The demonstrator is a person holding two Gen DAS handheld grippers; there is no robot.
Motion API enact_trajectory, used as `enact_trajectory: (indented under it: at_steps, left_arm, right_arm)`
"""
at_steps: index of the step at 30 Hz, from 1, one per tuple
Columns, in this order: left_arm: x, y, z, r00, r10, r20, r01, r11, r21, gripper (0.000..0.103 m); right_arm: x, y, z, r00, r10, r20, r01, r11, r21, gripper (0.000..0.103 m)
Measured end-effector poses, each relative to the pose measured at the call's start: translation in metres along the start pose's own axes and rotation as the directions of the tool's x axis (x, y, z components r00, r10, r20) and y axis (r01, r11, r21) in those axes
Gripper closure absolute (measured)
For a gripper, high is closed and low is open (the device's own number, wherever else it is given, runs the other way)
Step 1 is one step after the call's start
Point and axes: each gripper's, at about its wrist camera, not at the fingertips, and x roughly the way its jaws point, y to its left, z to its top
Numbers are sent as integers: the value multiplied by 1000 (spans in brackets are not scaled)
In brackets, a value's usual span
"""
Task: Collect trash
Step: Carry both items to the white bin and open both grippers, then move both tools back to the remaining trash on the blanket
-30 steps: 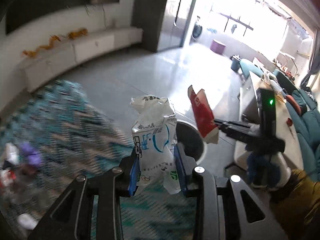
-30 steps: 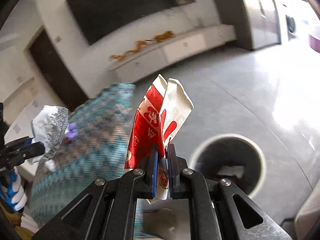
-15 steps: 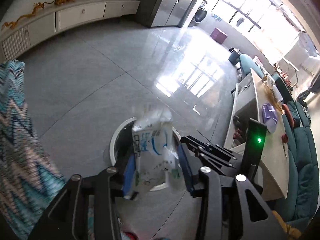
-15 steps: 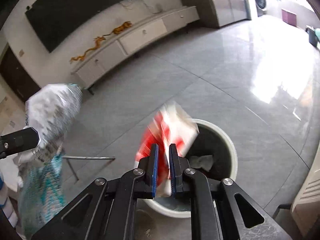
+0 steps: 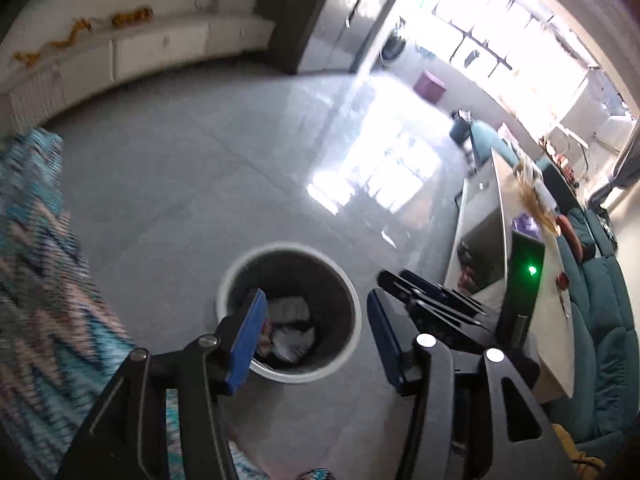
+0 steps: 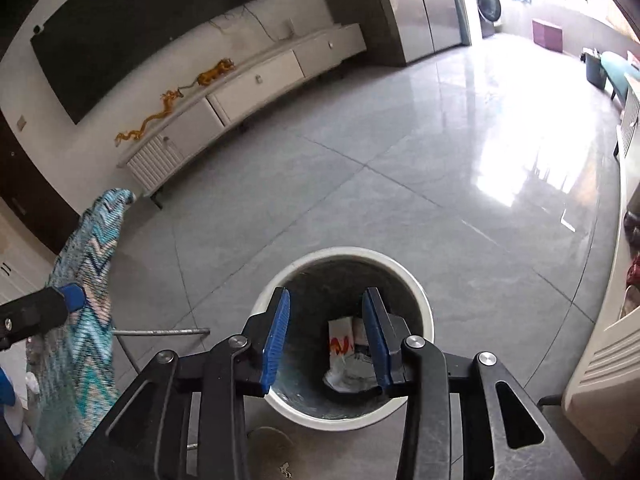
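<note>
Below, both tongs point(image 5: 312, 328) point(image 6: 326, 336) gape empty over the bin point(image 6: 418, 292), their pads partly hiding its wrappers point(image 6: 340, 338)

Home living room: wall TV point(image 6: 132, 28), low media console point(image 6: 248, 84), teal sofa point(image 5: 600, 320), patterned rug point(image 5: 40, 280).

Glossy grey tile floor point(image 6: 400, 184) (sunlit), white low cabinet point(image 6: 248, 88) along wall.
</note>
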Motion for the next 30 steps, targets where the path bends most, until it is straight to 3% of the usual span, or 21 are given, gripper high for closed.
enact_trajectory:
  at_steps: [4, 10, 15, 24, 30]
  left_arm:
    - [-48, 6, -7, 992, 43, 117, -44, 999, 4, 52]
    - [-116, 15, -25, 979, 88, 184, -97, 995, 39, 52]
    - [-167, 39, -43, 960, 150, 237, -154, 988, 0, 52]
    - [-239, 89, -79, 932, 235, 275, -226, 972, -63, 52]
    - [-269, 138, -112, 916, 294, 272, -261, 953, -152, 52]
  right_arm:
    - [-28, 26, 6, 998, 33, 51, -31, 999, -42, 63]
    - [-77, 84, 8, 985, 111, 130, -92, 986, -142, 57]
    - [-110, 127, 8, 970, 168, 175, -128, 967, -219, 57]
    - [-158, 200, 9, 942, 249, 227, -160, 924, -347, 56]
    - [-162, 243, -1, 934, 295, 200, -195, 893, -406, 53]
